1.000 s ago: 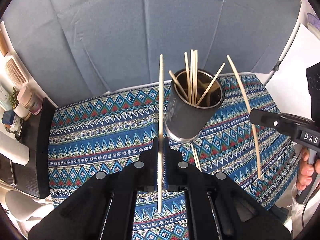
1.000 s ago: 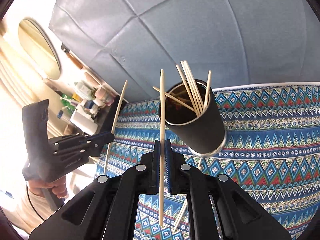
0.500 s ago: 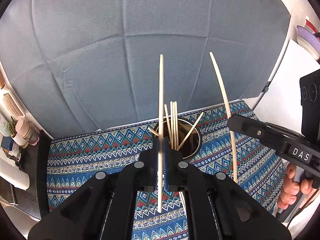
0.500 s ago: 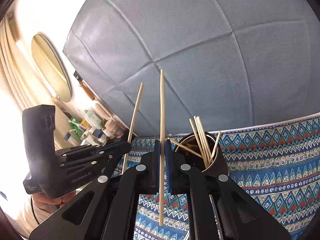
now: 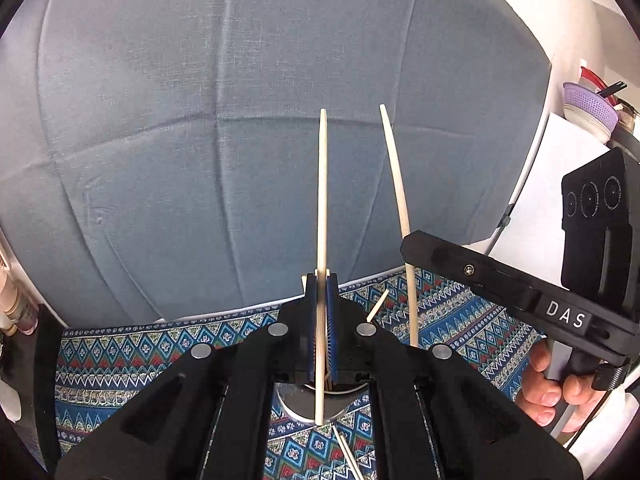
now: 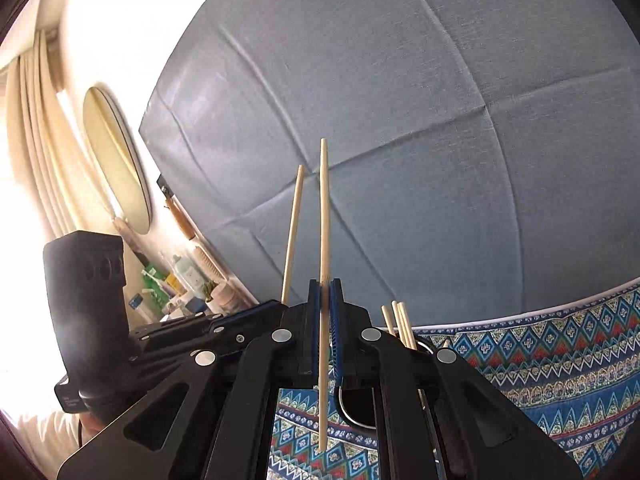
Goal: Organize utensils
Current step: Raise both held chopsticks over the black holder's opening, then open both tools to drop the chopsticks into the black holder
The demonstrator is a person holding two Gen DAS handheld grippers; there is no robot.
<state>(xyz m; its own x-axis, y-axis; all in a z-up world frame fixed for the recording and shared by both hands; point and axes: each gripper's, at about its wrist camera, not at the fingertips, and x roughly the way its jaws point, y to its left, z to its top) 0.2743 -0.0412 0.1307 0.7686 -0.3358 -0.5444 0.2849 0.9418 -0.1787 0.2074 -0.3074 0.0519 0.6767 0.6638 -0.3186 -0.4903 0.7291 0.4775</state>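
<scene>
Left gripper (image 5: 321,280) and right gripper (image 6: 325,286) each clamped tight on one upright chopstick (image 5: 322,200). Metal holder (image 5: 304,406) stood below on patterned surface (image 5: 140,360). Advice: centre lower tips over rim, lower, then release.

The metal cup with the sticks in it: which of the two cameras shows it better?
Neither shows it well. The right wrist view is a little better: the metal cup's rim and several sticks rise beside the right gripper. In the left wrist view the left gripper hides most of it.
</scene>
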